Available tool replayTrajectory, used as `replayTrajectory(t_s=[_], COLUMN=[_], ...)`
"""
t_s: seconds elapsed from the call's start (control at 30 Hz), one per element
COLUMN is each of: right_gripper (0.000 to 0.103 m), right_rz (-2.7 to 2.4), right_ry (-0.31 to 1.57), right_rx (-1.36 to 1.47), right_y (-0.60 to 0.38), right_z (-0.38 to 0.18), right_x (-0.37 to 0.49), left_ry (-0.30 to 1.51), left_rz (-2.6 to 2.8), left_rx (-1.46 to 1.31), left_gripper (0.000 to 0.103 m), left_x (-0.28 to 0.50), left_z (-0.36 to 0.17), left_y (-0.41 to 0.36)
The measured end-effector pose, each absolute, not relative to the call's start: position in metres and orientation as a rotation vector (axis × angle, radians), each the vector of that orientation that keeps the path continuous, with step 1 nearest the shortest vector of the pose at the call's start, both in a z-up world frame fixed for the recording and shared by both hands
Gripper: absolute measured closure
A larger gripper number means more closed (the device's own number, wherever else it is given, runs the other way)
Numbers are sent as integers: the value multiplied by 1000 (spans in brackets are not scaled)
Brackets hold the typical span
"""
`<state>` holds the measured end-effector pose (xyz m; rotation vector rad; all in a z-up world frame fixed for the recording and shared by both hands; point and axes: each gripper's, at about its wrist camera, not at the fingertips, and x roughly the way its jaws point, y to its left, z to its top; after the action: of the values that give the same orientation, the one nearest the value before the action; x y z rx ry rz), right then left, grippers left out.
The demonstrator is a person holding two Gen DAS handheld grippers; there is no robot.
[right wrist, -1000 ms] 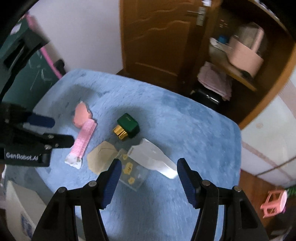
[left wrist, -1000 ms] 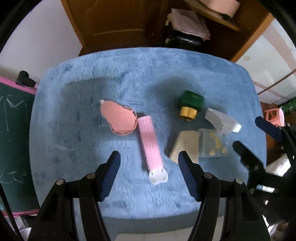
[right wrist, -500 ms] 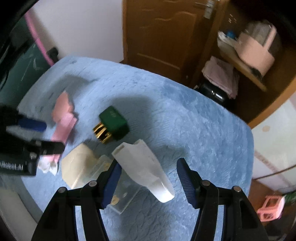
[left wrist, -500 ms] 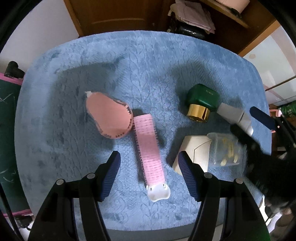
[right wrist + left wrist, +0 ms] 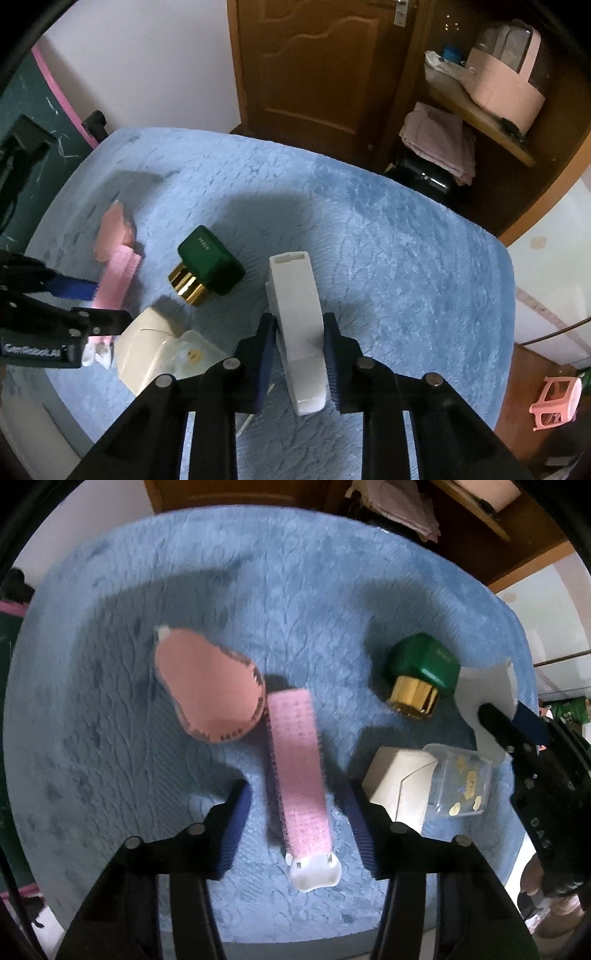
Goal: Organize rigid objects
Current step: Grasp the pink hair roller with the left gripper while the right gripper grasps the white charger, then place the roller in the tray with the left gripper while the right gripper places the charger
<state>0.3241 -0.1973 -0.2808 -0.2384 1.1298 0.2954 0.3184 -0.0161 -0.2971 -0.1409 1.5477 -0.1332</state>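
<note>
Rigid objects lie on a blue plush cloth (image 5: 295,572). In the left wrist view my left gripper (image 5: 297,812) is open around a pink hair clip (image 5: 297,771) with a white end, not touching it. A pink oval brush (image 5: 208,690) lies to its upper left. A green bottle with a gold cap (image 5: 421,674), a cream box (image 5: 399,782) and a clear case (image 5: 461,781) lie to the right. In the right wrist view my right gripper (image 5: 300,336) is shut on a white curved holder (image 5: 295,306).
A wooden door (image 5: 317,62) and a shelf with a pink container (image 5: 506,85) and folded cloth stand behind the table. A green chalkboard (image 5: 22,110) stands at the left. A pink stool (image 5: 556,402) is on the floor at the right.
My left gripper came down around the pink hair clip. My right gripper moved in and shut on the white holder, which now points straight ahead.
</note>
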Motion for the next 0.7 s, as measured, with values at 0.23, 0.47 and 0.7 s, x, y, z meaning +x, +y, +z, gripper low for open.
replayTrajectory(t_s=[0.23, 0.47, 0.7], right_gripper=[82, 82, 82], right_rz=[275, 259, 284], right_ry=[1115, 1092, 1030], right_rx=[-218, -166, -96], right_y=[-200, -208, -215], right_z=[-273, -253, -207], right_x=[317, 303, 269], left_ry=[1509, 1449, 1316], left_rz=[-127, -143, -210], left_rx=[-114, -122, 28], left_gripper=[77, 78, 78], left_x=[315, 304, 271], left_z=[-296, -276, -216], left_y=[-17, -11, -29])
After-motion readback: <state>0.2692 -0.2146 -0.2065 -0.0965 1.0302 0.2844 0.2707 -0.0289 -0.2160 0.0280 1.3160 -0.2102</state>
